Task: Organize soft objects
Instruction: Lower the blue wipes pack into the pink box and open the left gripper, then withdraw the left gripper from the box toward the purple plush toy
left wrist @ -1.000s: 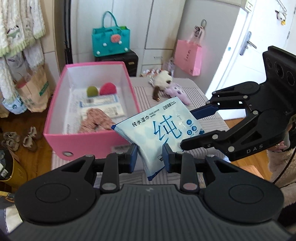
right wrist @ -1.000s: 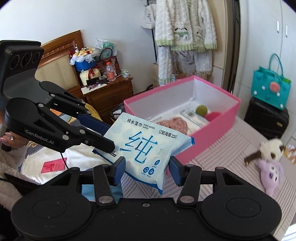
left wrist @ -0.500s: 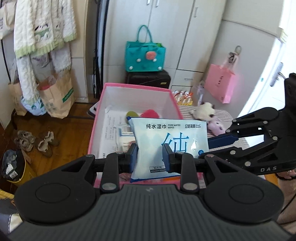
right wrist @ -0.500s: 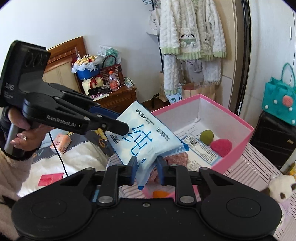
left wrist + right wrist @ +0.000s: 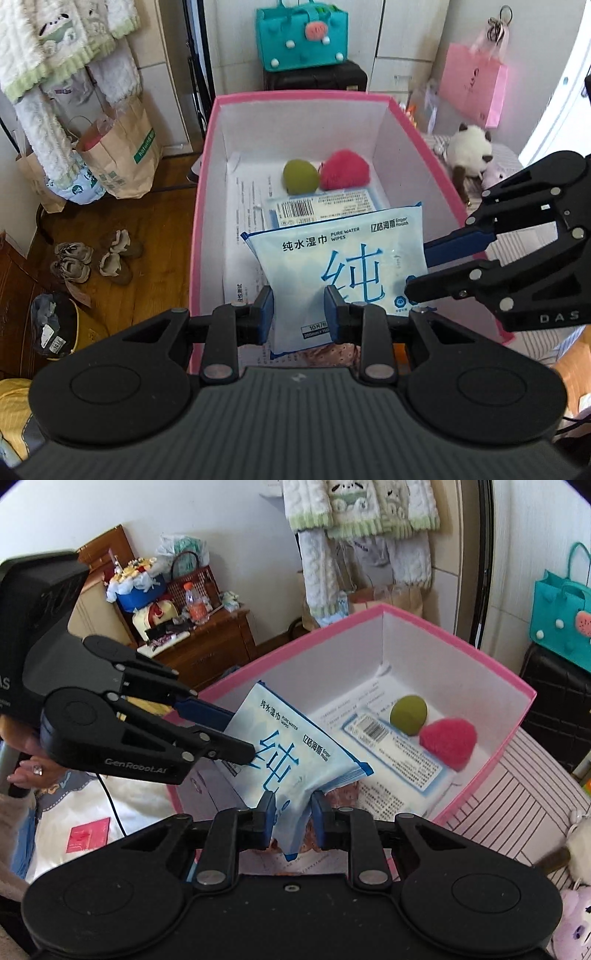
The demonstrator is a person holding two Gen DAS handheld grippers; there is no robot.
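A light-blue wet wipes pack (image 5: 343, 273) hangs over the open pink box (image 5: 207, 173); it also shows in the right wrist view (image 5: 295, 760). My left gripper (image 5: 298, 314) is shut on its lower edge. My right gripper (image 5: 293, 810) is shut on its right corner and shows from the side in the left wrist view (image 5: 417, 273). In the box (image 5: 491, 668) lie a green ball (image 5: 301, 176), a red fluffy ball (image 5: 345, 172), another wipes pack (image 5: 325, 208) and a patterned cloth (image 5: 332, 352).
A panda plush (image 5: 469, 151) and a purple plush (image 5: 572, 926) lie on the striped surface (image 5: 517, 786) right of the box. Shoes (image 5: 92, 258) and paper bags (image 5: 118, 151) are on the wooden floor at left. A teal bag (image 5: 303, 33) stands behind the box.
Both grippers carried the wipes pack from beside the box to above its inside. My right gripper went from open around the pack to shut on its corner.
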